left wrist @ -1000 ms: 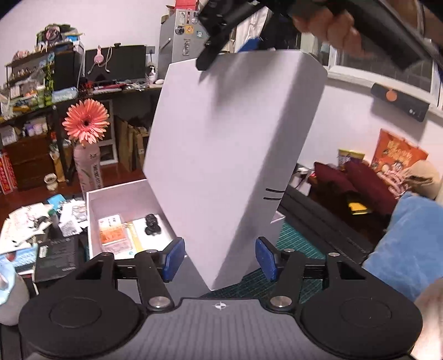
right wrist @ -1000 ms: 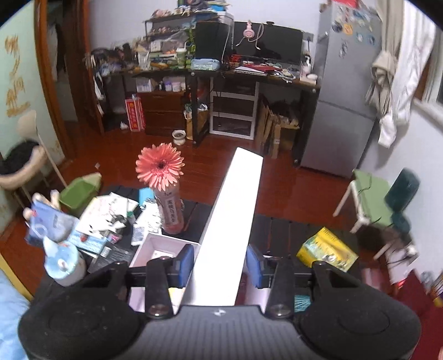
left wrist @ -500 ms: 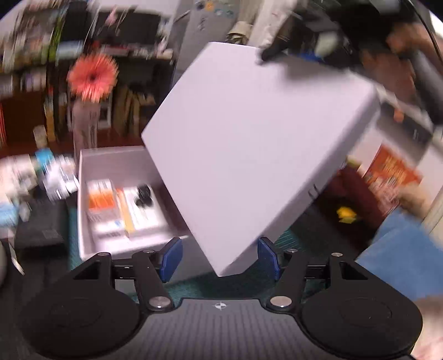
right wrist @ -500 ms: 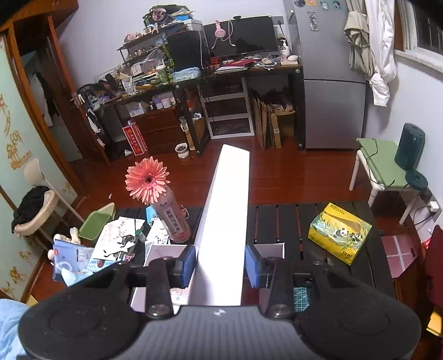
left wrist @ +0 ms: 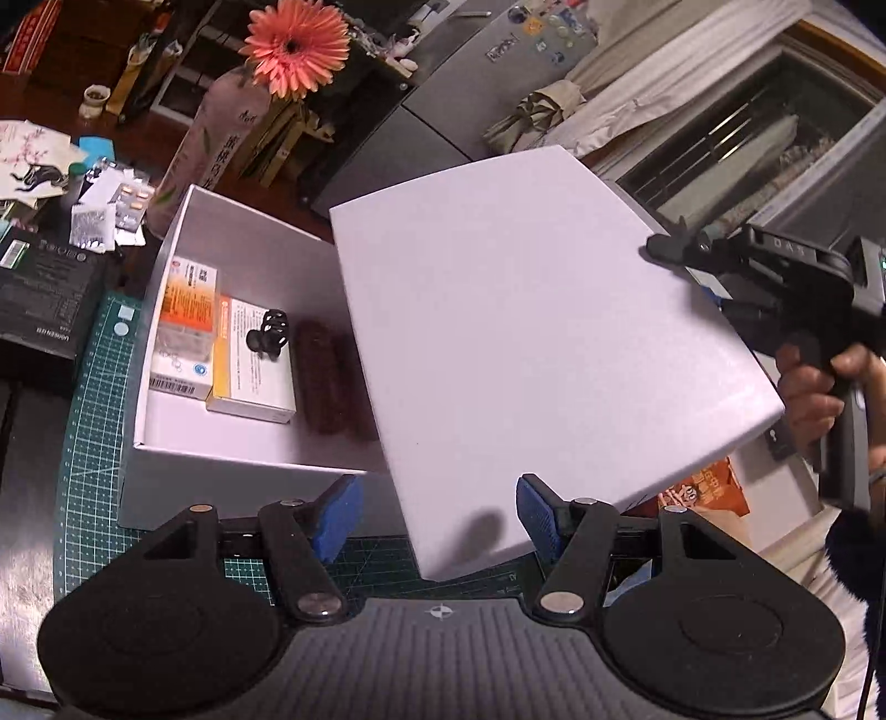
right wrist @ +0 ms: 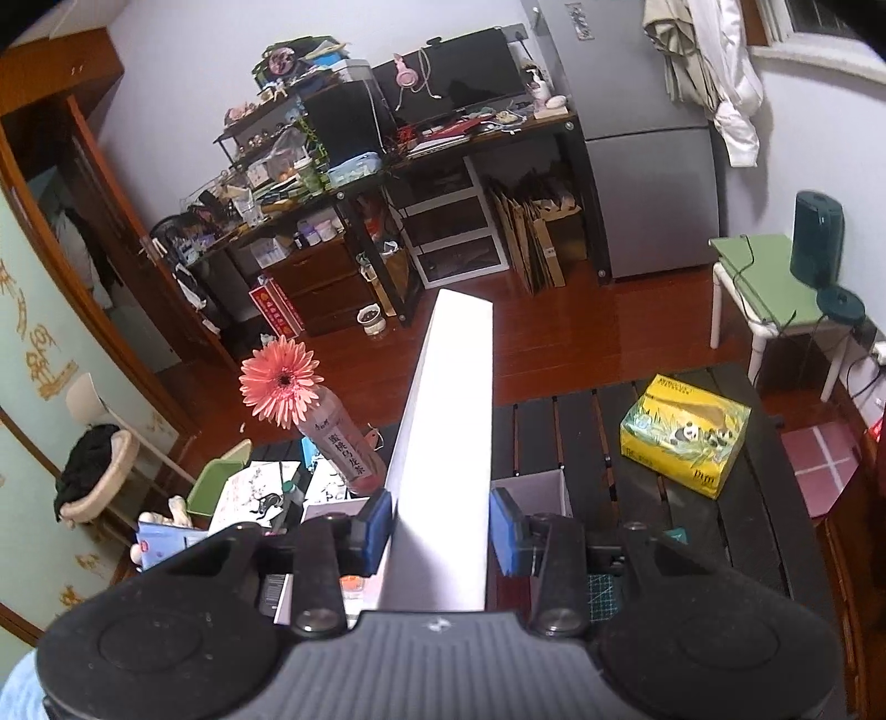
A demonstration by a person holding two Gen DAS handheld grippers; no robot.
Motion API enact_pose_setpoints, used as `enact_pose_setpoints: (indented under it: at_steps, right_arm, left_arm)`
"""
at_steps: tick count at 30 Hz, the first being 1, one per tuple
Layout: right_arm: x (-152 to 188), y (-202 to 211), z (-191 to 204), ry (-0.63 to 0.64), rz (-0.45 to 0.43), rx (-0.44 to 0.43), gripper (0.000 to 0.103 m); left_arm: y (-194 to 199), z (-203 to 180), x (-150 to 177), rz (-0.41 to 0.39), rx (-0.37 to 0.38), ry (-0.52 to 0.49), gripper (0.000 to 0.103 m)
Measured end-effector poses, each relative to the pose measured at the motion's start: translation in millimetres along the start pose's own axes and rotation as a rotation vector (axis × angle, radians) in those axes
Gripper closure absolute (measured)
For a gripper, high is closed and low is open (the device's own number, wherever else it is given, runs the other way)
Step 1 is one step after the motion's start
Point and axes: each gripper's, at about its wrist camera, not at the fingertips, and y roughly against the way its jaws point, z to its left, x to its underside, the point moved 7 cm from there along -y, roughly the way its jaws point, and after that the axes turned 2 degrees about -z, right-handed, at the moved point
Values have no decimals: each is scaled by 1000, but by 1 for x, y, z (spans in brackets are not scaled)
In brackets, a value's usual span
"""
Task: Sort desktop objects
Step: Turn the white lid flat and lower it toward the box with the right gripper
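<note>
A white box lid [left wrist: 526,343] hangs tilted over the right half of an open white box [left wrist: 232,243]. My right gripper [right wrist: 440,529] is shut on the lid's edge [right wrist: 448,454]; it shows at the right of the left wrist view [left wrist: 698,255]. Inside the box lie medicine boxes [left wrist: 221,332], a black hair clip [left wrist: 268,332] and a dark red roll [left wrist: 326,376]. My left gripper [left wrist: 437,512] is open, just below the lid's near corner, holding nothing.
A bottle with a pink gerbera [left wrist: 296,47] stands behind the box. Papers, blister packs [left wrist: 111,205] and a black carton [left wrist: 39,304] lie to the left. A green cutting mat [left wrist: 94,432] is under the box. A yellow tissue box [right wrist: 684,435] sits on the black table.
The lid has swung down from nearly upright to a low tilt over the box. My right gripper came down with it. The left gripper stays open.
</note>
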Motion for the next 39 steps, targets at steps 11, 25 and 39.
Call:
enact_pose_setpoints:
  at_steps: [11, 25, 39]
  right_arm:
    - [12, -8, -24, -131, -24, -88, 67]
    - [50, -27, -60, -318, -53, -172, 67]
    - [87, -57, -76, -467, -61, -277, 66]
  left_arm:
    - [-6, 11, 2, 31, -10, 48, 40]
    - [4, 9, -3, 6, -16, 52, 39]
    - [21, 16, -7, -18, -157, -22, 39]
